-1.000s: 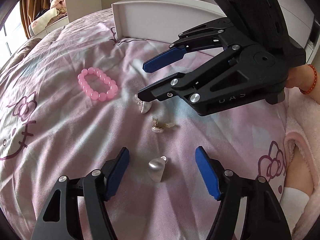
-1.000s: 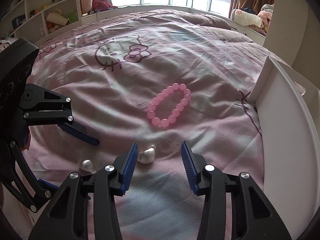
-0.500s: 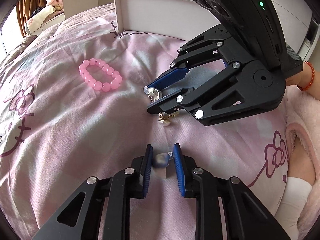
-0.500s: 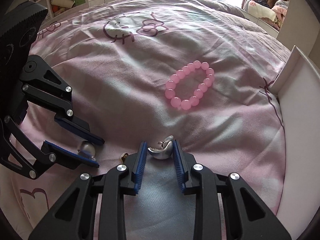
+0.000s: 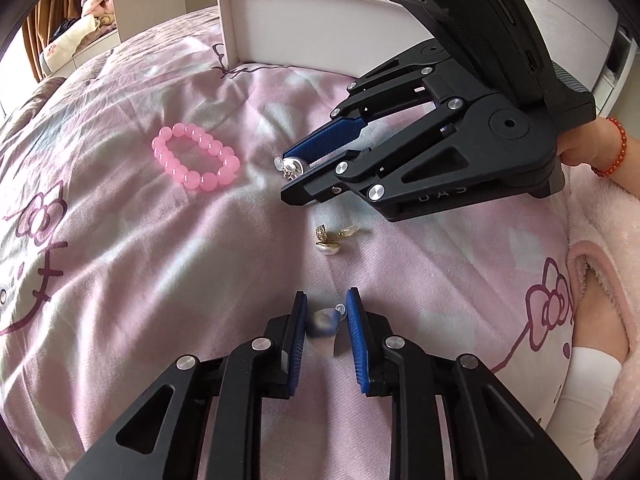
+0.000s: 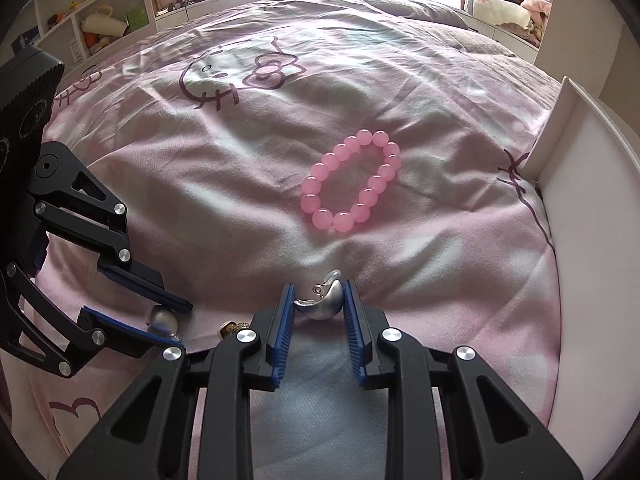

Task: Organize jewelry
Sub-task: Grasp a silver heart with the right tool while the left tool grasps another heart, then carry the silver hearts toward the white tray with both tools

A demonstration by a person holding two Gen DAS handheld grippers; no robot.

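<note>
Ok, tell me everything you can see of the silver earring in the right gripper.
The silver earring is a smooth, matte metallic teardrop or bean-shaped piece with a small curled clip on its upper back. It sits between the blue ribbed pads of the right gripper, near their tips, and both pads press its sides. Its rounded bulge faces the camera and its clip points toward the pink bead bracelet. Whether it is clear of the bedspread cannot be told.

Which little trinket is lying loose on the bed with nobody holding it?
Start at the pink bead bracelet on the bedspread. Nearer the person lies a small gold earring with a pearl, between both grippers. Unlike the two silver earrings, it is gold and unheld.
</note>
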